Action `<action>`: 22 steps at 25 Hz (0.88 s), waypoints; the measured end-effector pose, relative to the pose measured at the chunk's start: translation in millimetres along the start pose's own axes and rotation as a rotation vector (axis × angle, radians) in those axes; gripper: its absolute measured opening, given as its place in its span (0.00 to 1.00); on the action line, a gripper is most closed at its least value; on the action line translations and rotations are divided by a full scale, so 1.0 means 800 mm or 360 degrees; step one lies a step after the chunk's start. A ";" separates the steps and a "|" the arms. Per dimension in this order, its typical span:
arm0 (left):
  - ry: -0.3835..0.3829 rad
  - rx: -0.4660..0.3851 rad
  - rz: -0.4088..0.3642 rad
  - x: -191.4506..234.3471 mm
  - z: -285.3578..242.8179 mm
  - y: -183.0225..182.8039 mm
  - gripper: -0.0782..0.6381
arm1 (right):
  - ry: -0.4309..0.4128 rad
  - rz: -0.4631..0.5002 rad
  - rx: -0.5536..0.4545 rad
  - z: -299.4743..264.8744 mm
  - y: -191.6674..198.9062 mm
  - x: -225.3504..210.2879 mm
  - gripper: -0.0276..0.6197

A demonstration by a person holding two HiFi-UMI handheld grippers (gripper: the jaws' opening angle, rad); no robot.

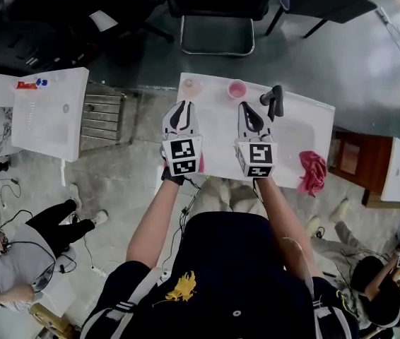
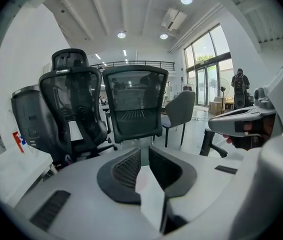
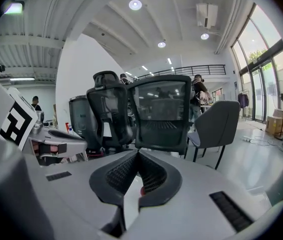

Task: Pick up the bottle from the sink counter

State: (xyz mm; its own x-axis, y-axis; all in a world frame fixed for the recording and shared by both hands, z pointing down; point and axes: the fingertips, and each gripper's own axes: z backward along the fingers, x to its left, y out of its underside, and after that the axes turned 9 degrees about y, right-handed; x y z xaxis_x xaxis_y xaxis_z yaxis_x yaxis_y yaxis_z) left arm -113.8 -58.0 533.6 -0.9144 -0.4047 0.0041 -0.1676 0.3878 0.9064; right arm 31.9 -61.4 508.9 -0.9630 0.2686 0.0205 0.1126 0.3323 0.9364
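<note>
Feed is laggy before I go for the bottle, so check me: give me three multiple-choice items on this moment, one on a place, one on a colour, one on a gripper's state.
1. Where does the red cloth lie?
A. In the left gripper's jaws
B. At the right end of the white counter
C. On the floor by the chairs

2. What colour is the small cup at the counter's far edge?
A. Blue
B. Green
C. Pink

3. How do the jaws of the right gripper stand?
A. Together, nothing held
B. Clamped on the cup
C. Wide apart

Answers:
1. B, the head view shows it lying at that end of the top.
2. C, it reads pink against the white top.
3. A, the right gripper view shows the tips touching with nothing between.
</note>
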 end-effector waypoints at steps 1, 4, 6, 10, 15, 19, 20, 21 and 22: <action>0.0001 0.0015 0.0013 0.003 -0.003 0.006 0.20 | -0.0008 -0.0002 0.0017 -0.006 0.005 0.005 0.08; 0.0017 0.0069 0.0048 0.012 -0.023 0.018 0.25 | -0.0031 0.0012 0.0060 -0.029 0.013 0.011 0.08; 0.0043 0.0117 0.0065 0.014 -0.036 0.031 0.28 | -0.0051 0.0037 0.0091 -0.040 0.020 0.014 0.08; 0.0084 0.0203 0.0087 0.021 -0.062 0.060 0.36 | -0.0057 0.0052 0.0143 -0.056 0.033 0.016 0.08; 0.0189 0.0327 0.0174 0.021 -0.098 0.103 0.55 | -0.0064 0.0079 0.0203 -0.067 0.048 0.020 0.08; 0.0268 0.0427 0.0272 0.022 -0.126 0.138 0.63 | -0.0058 0.0093 0.0231 -0.070 0.052 0.017 0.08; 0.0277 0.0442 0.0277 0.024 -0.132 0.145 0.65 | -0.0056 0.0096 0.0236 -0.070 0.053 0.016 0.08; 0.0284 0.0449 0.0272 0.026 -0.138 0.150 0.66 | -0.0052 0.0098 0.0241 -0.071 0.055 0.015 0.08; 0.0287 0.0448 0.0265 0.028 -0.144 0.153 0.67 | -0.0046 0.0100 0.0247 -0.072 0.057 0.013 0.08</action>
State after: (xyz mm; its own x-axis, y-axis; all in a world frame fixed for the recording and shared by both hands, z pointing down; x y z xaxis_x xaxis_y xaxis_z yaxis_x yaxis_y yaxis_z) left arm -112.5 -115.2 693.5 -0.8624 -0.4466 0.2386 -0.1398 0.6629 0.7355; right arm 12.7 -95.3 572.2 -0.9458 0.3181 0.0652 0.2110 0.4492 0.8682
